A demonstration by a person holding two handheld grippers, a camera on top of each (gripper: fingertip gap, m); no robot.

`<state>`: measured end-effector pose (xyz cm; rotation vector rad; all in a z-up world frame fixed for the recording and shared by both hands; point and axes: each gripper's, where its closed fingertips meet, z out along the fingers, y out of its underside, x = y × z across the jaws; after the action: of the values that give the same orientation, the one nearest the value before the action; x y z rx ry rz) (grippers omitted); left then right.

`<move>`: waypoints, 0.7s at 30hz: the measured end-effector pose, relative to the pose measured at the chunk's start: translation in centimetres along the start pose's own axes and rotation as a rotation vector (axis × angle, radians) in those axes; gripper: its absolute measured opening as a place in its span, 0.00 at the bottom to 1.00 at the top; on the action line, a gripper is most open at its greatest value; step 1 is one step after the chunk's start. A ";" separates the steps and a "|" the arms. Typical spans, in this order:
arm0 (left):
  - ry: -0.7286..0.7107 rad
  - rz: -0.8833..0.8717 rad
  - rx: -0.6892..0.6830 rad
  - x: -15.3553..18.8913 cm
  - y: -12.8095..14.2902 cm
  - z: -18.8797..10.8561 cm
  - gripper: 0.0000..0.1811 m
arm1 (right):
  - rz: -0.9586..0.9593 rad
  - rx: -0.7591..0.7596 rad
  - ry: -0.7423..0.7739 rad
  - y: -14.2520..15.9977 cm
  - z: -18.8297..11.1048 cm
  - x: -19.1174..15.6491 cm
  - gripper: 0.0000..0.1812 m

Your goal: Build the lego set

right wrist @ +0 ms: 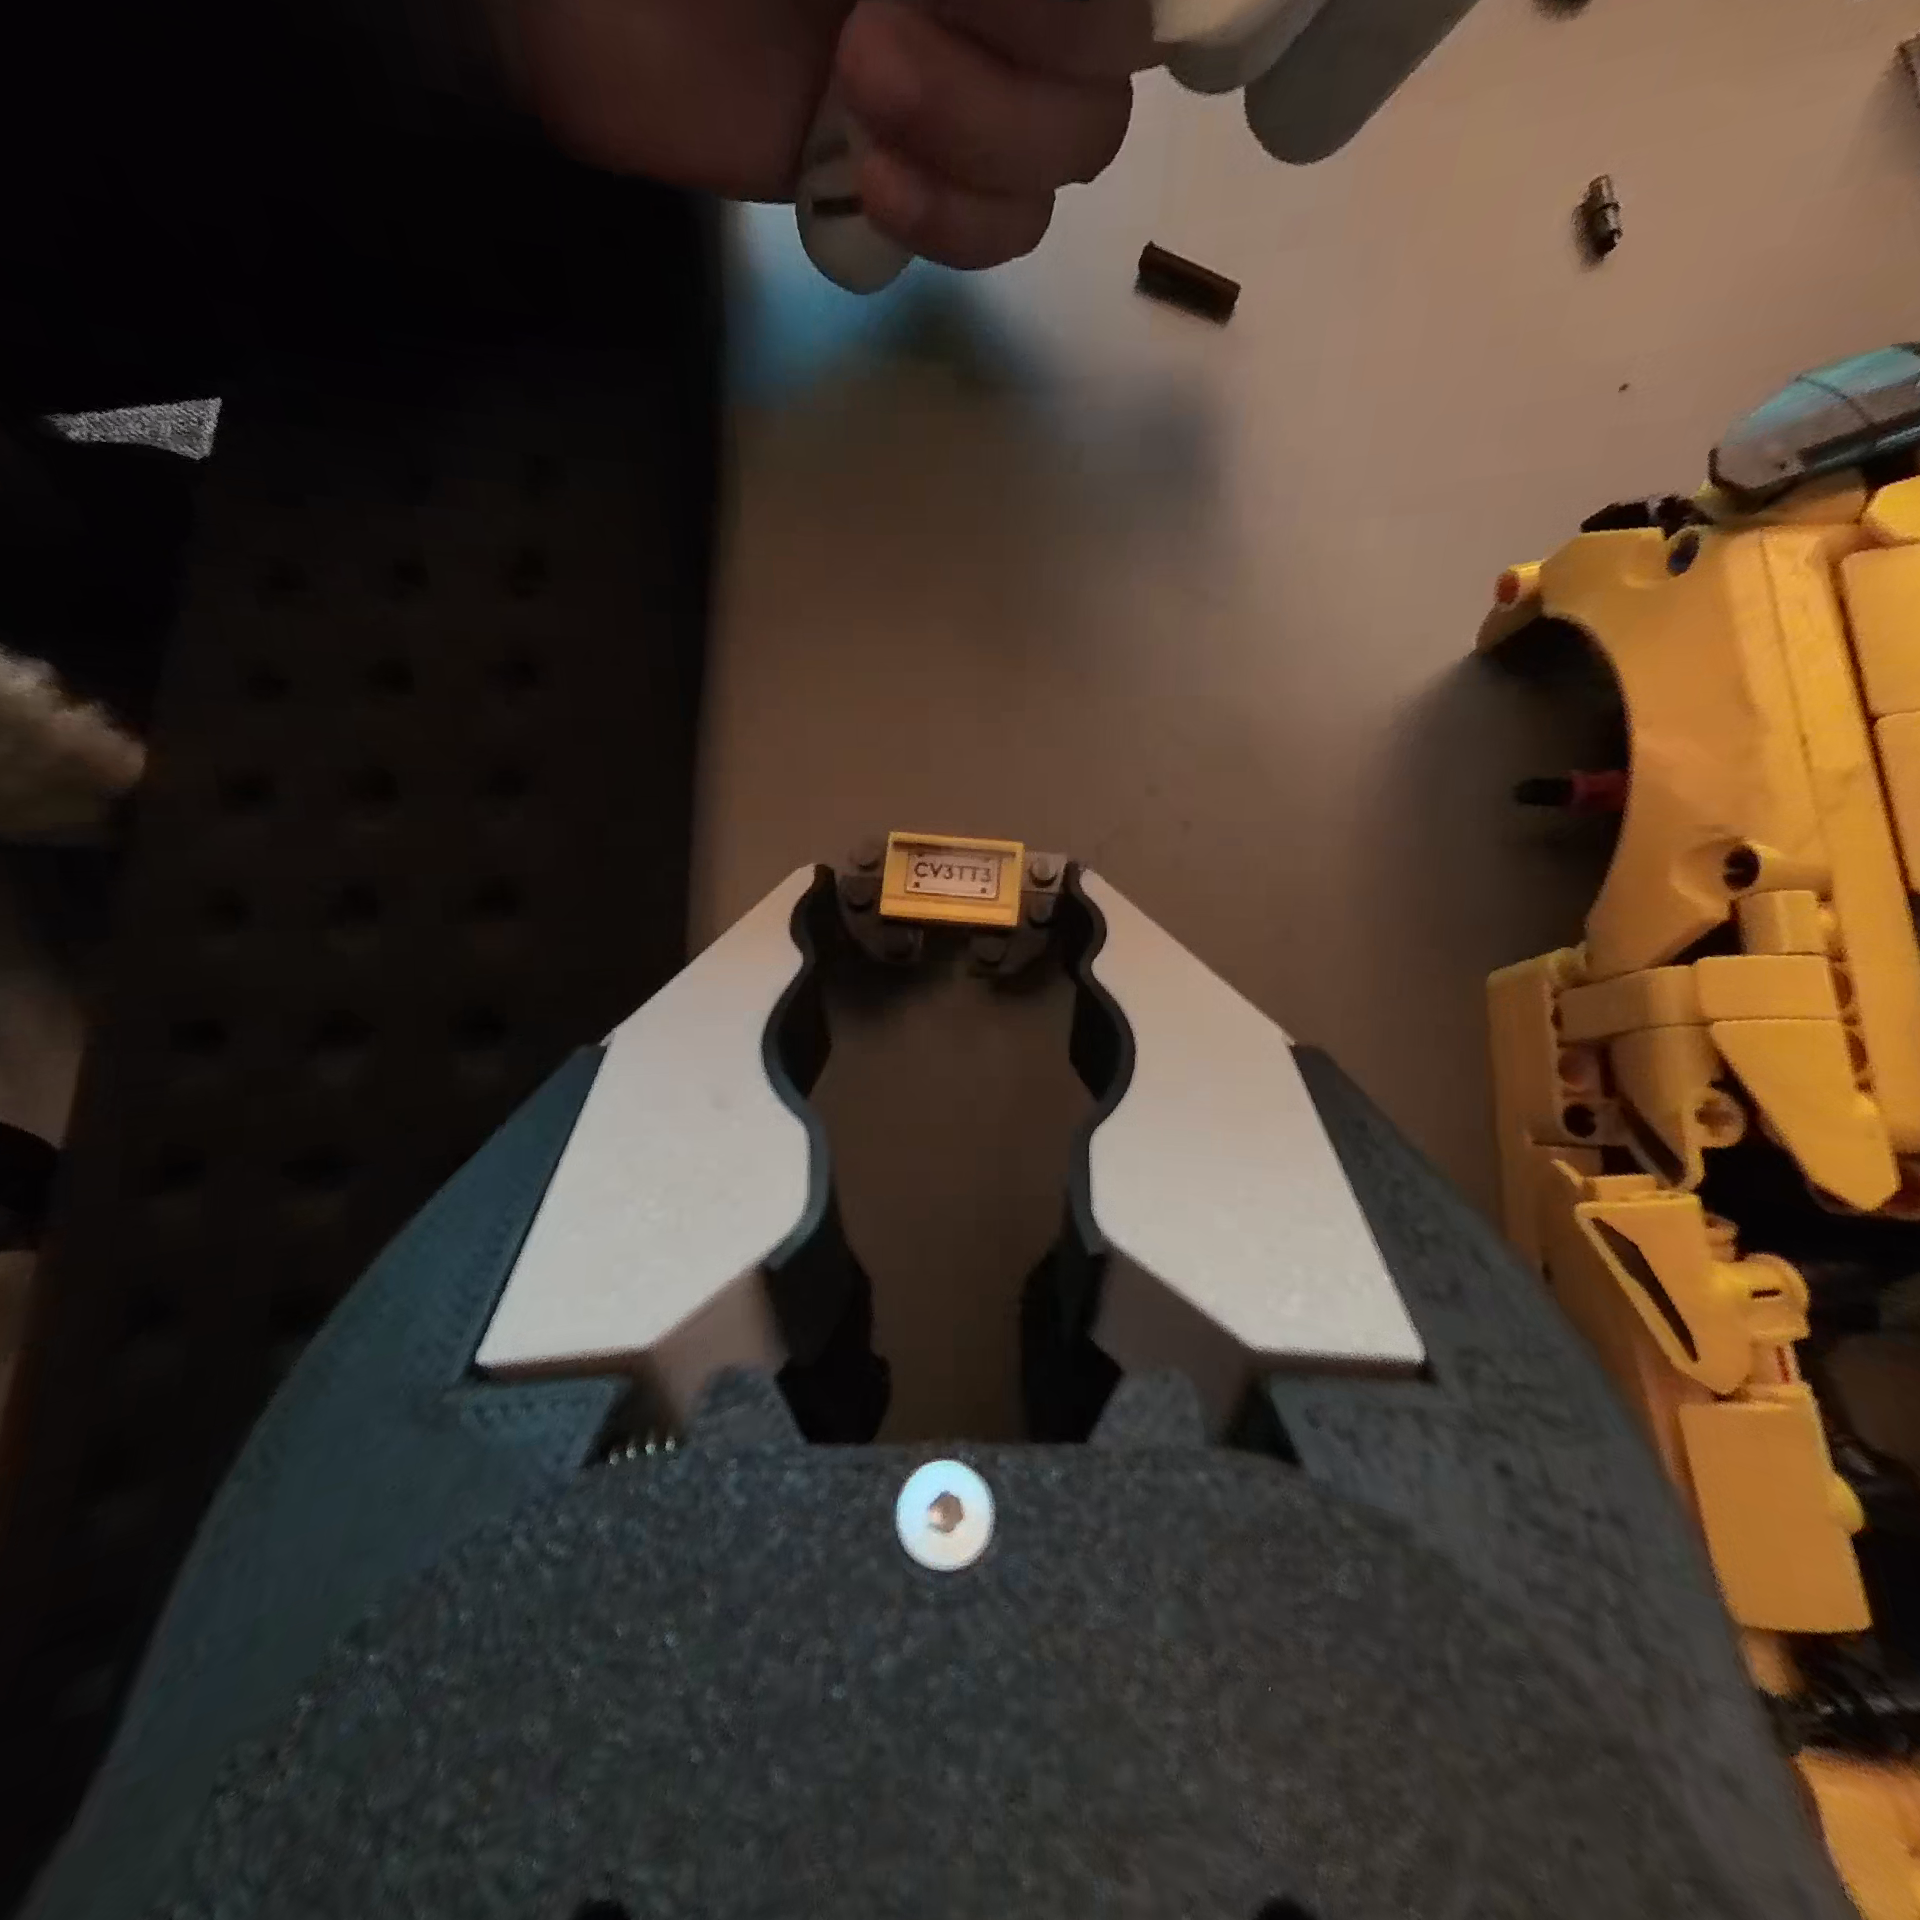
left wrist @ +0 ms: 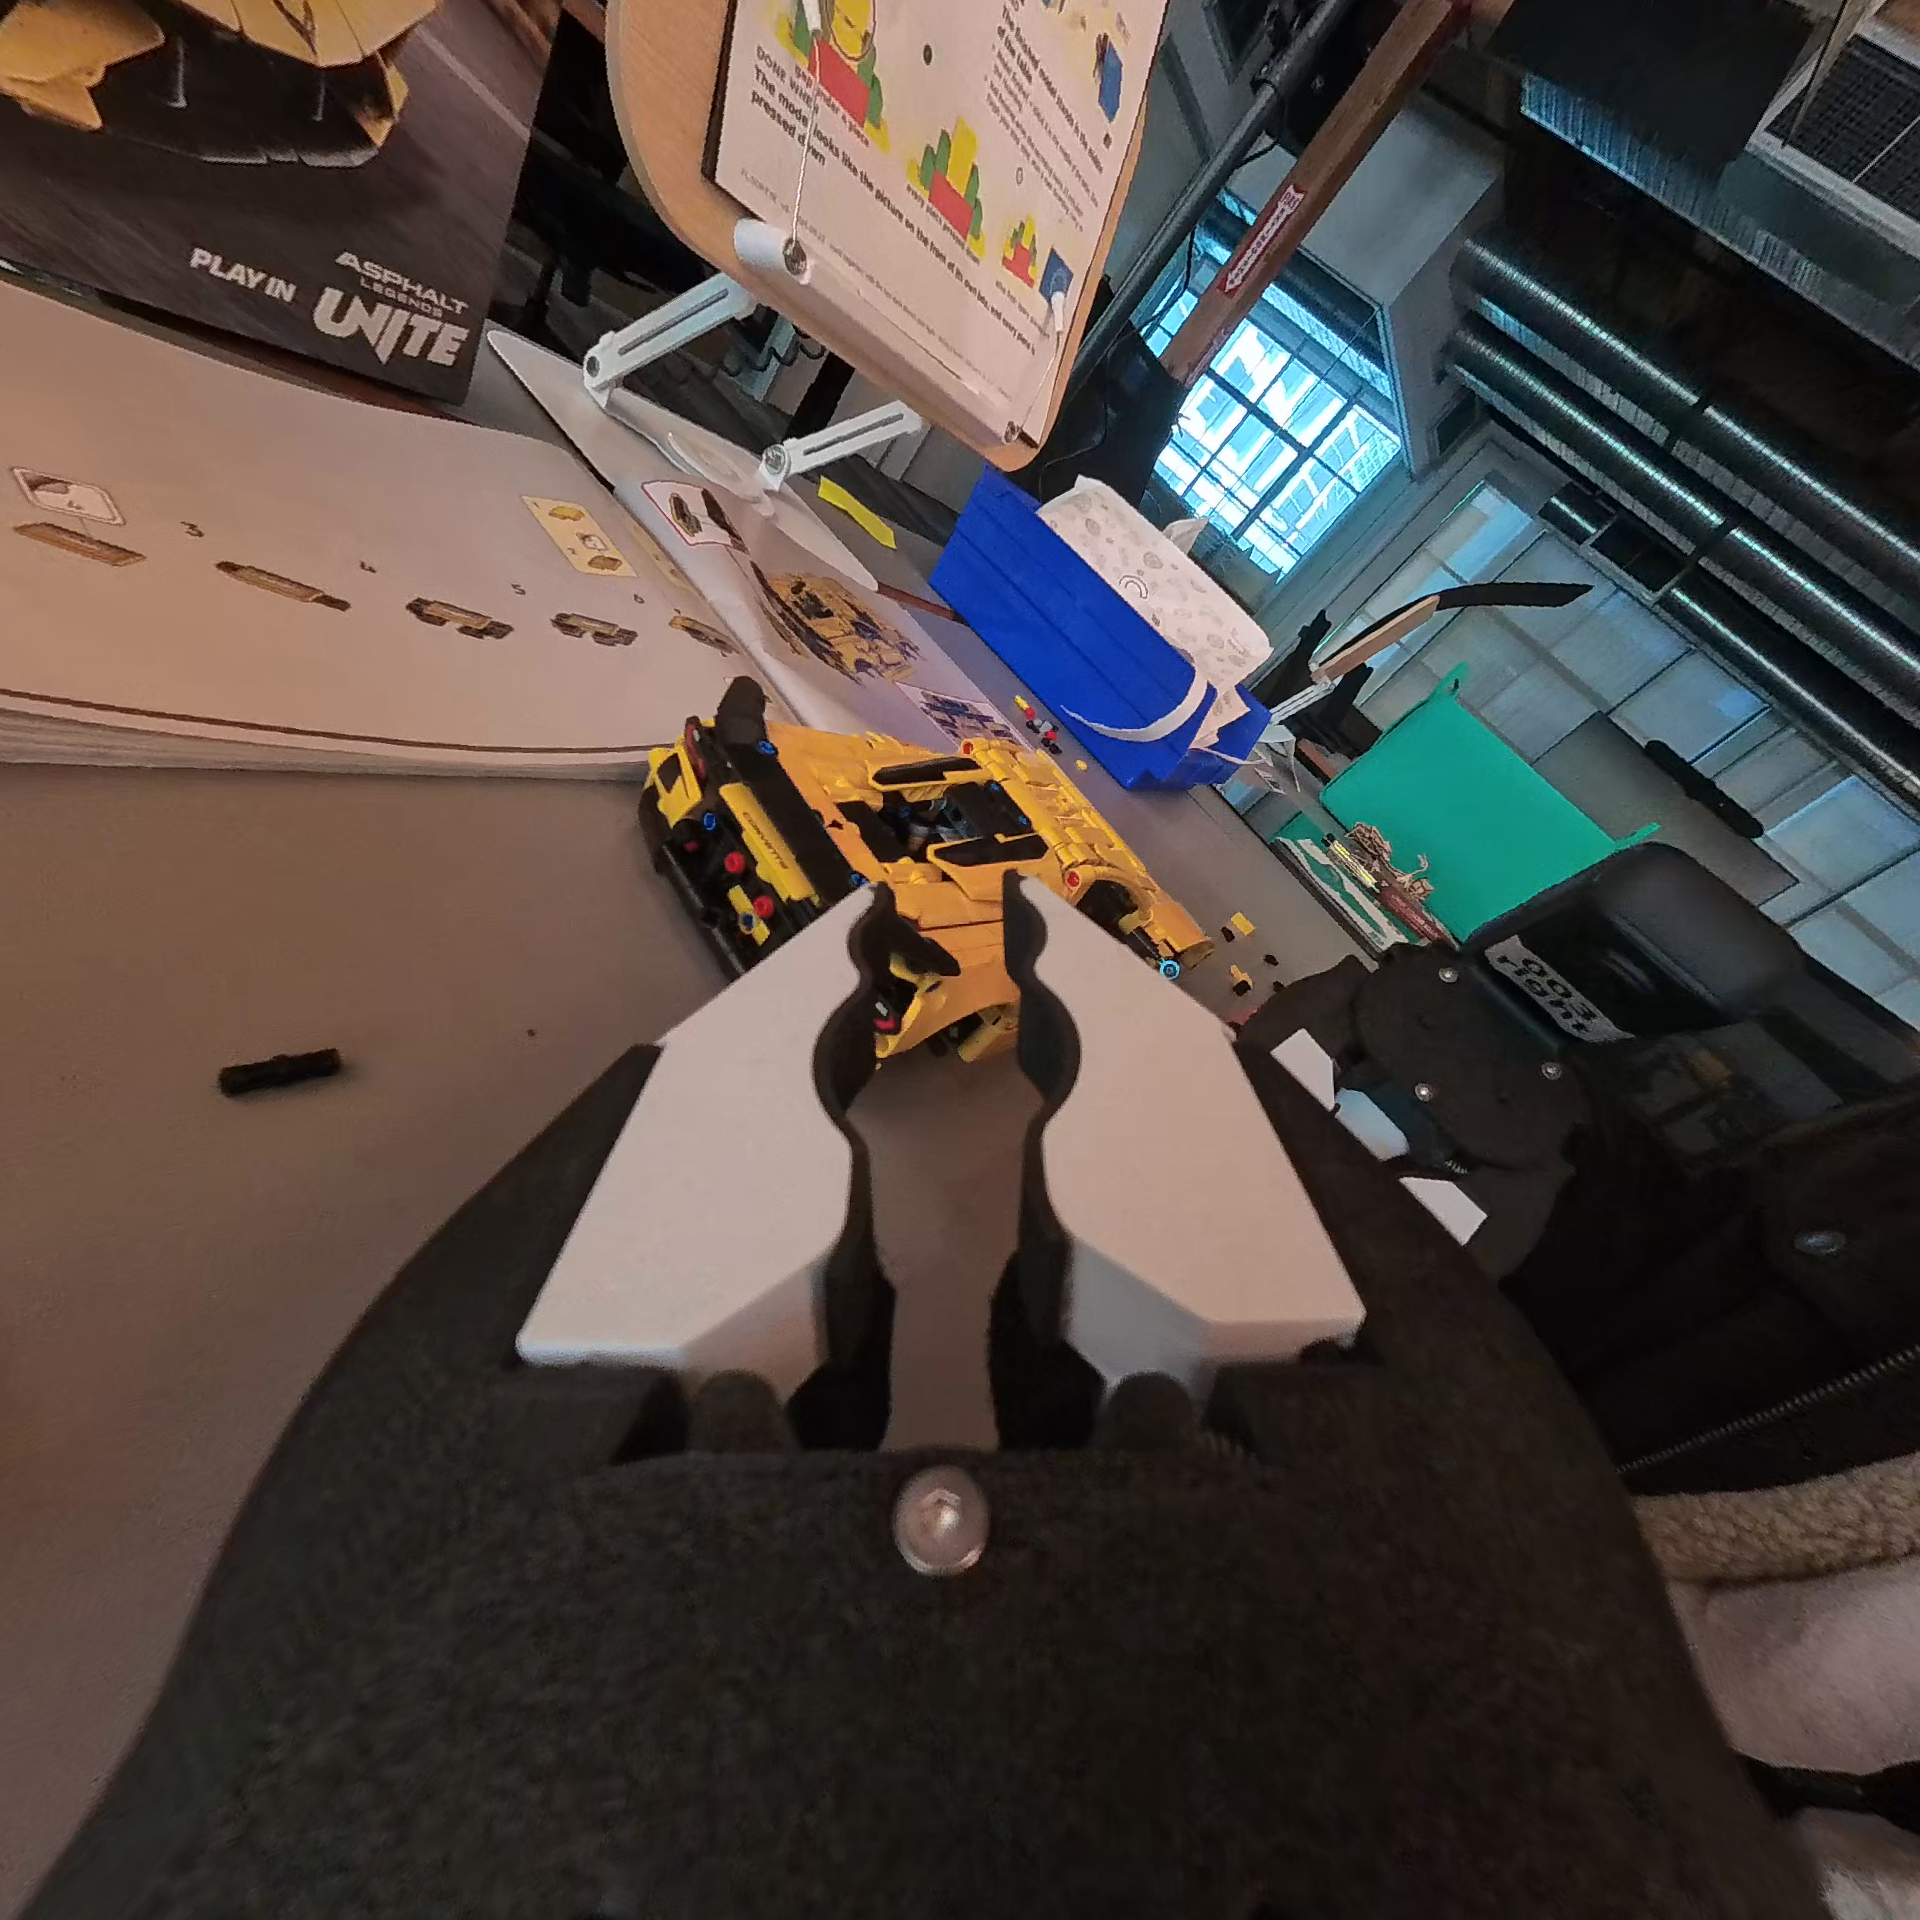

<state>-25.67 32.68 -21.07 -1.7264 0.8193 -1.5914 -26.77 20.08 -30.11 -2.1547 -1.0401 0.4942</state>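
The left gripper is hovering with its jaws slightly parted and nothing gripped between them. The right gripper is pointing downward (fingertips nearly closed), clamping a small part at its tips. A hand is gripping a handle at the upper frame edge

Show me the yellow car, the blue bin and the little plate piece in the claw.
Yellow Lego car (left wrist: pixel 914 831): left wrist view, roof.
Blue bin (left wrist: pixel 1049 613): left wrist view, side wall.
Yellow plate piece (right wrist: pixel 952 875): right wrist view, front face.
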 end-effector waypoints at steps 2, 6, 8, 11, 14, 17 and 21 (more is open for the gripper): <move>0.001 -0.001 -0.005 0.0 0.1 0.0 0.11 | -0.023 0.001 0.008 0.0 0.0 0.0 0.24; 0.003 -0.002 -0.004 0.0 0.1 0.0 0.11 | -0.028 0.001 0.011 0.0 0.0 0.0 0.24; 0.003 -0.002 -0.007 0.0 0.1 0.0 0.11 | -0.016 0.004 0.007 0.0 0.0 0.1 0.24; -0.002 0.001 -0.006 0.0 0.1 0.0 0.11 | -0.005 0.008 0.001 0.0 0.0 0.1 0.24; -0.006 0.006 -0.014 0.0 0.2 0.1 0.11 | 0.001 0.012 -0.002 0.0 -0.1 0.2 0.24; -0.005 0.010 -0.015 0.0 0.3 0.1 0.11 | 0.006 0.024 -0.002 -0.2 -0.2 0.3 0.24; -0.003 0.002 -0.012 0.0 0.2 0.1 0.11 | 0.017 0.035 -0.003 -0.3 -0.3 0.4 0.24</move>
<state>-25.60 32.59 -21.27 -1.7357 0.8300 -1.5854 -26.49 20.41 -29.68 -2.1338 -1.0085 0.5201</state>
